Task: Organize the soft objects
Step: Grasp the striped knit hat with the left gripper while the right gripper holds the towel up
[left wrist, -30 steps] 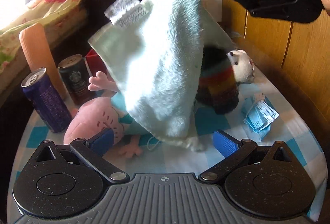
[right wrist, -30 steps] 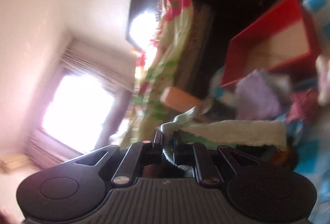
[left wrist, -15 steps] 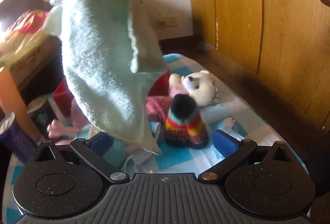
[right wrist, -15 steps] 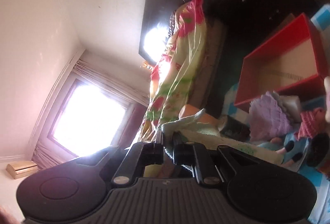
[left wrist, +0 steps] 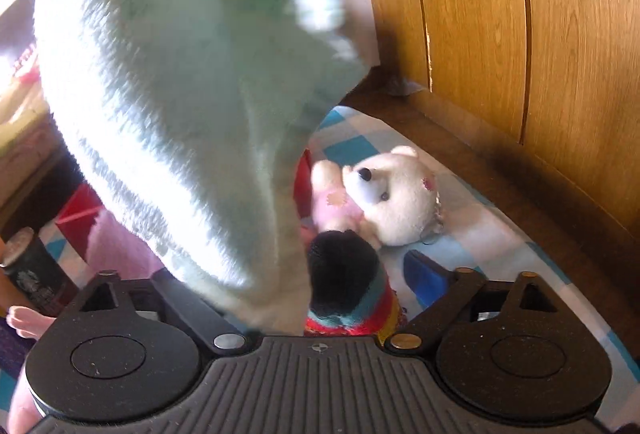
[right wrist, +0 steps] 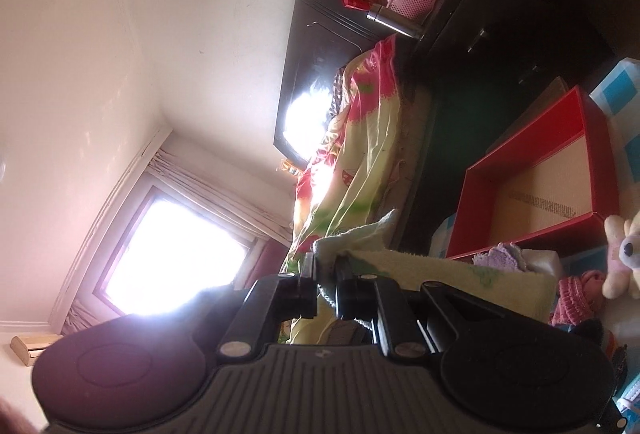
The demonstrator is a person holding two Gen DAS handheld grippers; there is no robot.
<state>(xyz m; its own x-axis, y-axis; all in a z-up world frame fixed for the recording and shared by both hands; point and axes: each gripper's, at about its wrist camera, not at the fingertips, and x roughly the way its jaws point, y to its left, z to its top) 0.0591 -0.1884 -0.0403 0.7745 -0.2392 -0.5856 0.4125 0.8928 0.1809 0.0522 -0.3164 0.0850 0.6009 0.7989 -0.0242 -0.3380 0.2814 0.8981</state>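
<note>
Towel (left wrist: 192, 106) hangs in the air, pinched by the right gripper (right wrist: 326, 274); only that view shows the red box (right wrist: 600, 154). Left gripper (left wrist: 296, 286) is spread wide, holding nothing, over the white bear (left wrist: 396, 194) and striped hat (left wrist: 352, 294).

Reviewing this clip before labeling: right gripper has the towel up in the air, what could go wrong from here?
1. The right gripper pinches only a corner of the green towel; it may slip out.
2. The towel's hanging bulk hides most of the left wrist view, so the red box is hard to aim for.
3. Its low end hangs near the striped knit toy and could drag it.
</note>
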